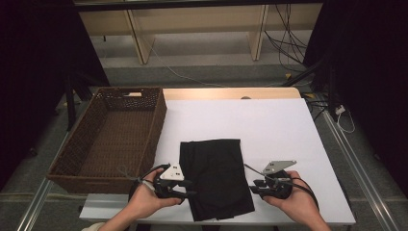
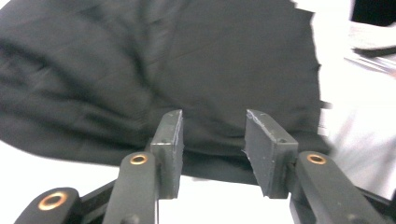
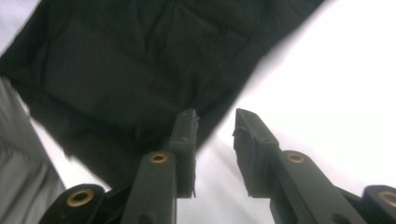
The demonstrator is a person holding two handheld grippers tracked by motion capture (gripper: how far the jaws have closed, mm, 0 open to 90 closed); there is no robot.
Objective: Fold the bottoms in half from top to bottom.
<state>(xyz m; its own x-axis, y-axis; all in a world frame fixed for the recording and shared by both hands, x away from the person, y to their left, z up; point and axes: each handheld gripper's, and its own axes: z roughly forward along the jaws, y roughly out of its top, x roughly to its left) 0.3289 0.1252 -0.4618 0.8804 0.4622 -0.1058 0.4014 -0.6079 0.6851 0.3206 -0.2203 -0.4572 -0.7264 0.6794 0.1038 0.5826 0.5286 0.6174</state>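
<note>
A folded black cloth (image 1: 215, 177) lies low in the middle of the white surface (image 1: 269, 125). The left gripper (image 1: 188, 188) sits at its left edge, jaws wide apart and holding nothing. The right gripper (image 1: 253, 186) sits at its right edge, also open and holding nothing. A brown woven basket (image 1: 82, 144) stands at the left.

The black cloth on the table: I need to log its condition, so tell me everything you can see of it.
The black cloth is a soft, matte fabric folded into a rough rectangle, lying flat on the white table top near the person's edge, slightly skewed. Shallow creases run across it. The wicker basket stands apart to its left. The left gripper sits at its left edge and the right gripper at its right edge, both with jaws open, neither clamping it.
</note>
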